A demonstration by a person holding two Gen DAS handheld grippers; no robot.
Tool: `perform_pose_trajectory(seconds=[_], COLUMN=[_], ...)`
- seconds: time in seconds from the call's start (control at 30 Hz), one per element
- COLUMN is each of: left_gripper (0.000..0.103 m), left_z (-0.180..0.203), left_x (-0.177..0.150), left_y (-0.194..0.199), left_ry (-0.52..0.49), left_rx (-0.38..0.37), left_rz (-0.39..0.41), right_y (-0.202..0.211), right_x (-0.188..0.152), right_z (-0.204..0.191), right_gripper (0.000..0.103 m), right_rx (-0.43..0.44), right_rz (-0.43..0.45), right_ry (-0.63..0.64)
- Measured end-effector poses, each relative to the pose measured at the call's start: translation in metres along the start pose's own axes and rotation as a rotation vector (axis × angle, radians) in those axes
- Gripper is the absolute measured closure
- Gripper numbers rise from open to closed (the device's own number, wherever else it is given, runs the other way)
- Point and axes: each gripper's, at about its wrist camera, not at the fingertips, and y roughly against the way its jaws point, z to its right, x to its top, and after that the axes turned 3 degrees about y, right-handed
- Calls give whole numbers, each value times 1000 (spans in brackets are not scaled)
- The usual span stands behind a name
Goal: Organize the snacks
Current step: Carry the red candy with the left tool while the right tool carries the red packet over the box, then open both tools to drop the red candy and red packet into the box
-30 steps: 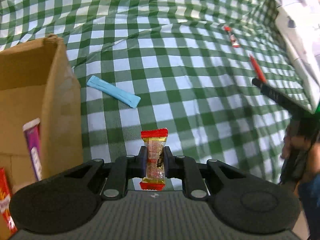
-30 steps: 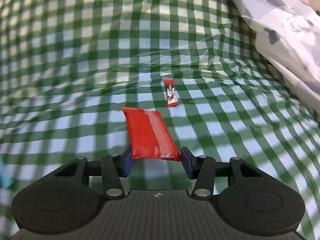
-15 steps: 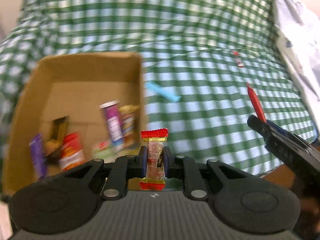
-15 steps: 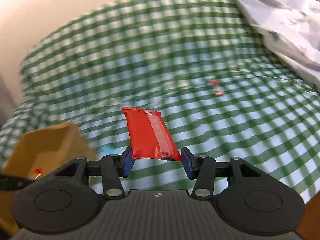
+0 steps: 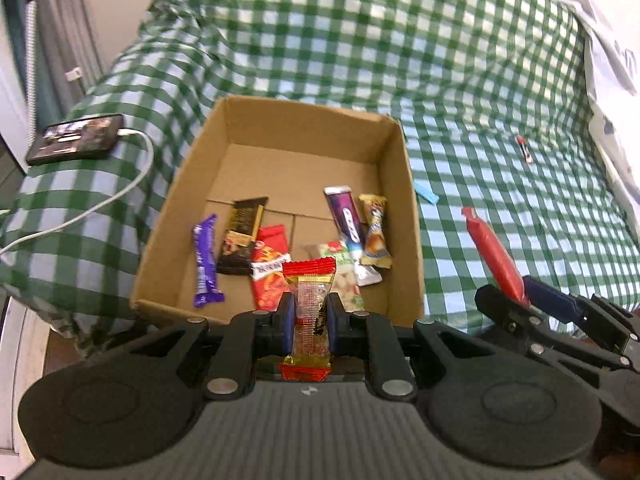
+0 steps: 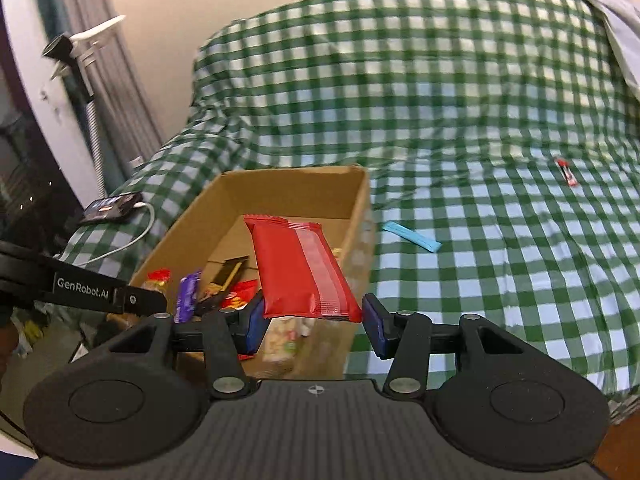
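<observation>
My left gripper is shut on a small clear candy with red ends, held upright above the near wall of the open cardboard box. The box holds several wrapped snacks. My right gripper is shut on a flat red snack packet, held over the box's near right corner. That gripper and packet show at the right of the left wrist view. A blue stick and a small red-and-white candy lie on the checked cloth to the right.
A green-and-white checked cloth covers the surface. A phone with a white cable lies left of the box. A white printed bag sits at the far right. A curtain and lamp stand at left.
Both grippers have swung left and drawn back from the open cloth to the box, each still holding its snack. The whole box interior has come into view.
</observation>
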Motion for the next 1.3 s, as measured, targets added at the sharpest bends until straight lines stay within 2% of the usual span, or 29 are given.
perform_pose_trajectory(seconds=[0.3, 0.6, 0.9, 1.3], left_gripper=[85, 85, 85, 85], left_z=[-32, -40, -46, -58], left_x=[-3, 9, 38, 81], left_y=[15, 3, -38, -115], left_ry=[57, 72, 80, 90], left_rx=[-20, -23, 2, 64], left_rz=[49, 49, 9, -49], right_y=[9, -2, -42, -124], right_x=[-1, 6, 23, 44], right_z=[-33, -40, -38, -23], right_gripper=[52, 52, 52, 52], right_rx=[3, -5, -2, -8], right_rz=[8, 8, -15, -72], right_ry=[81, 96, 108, 97])
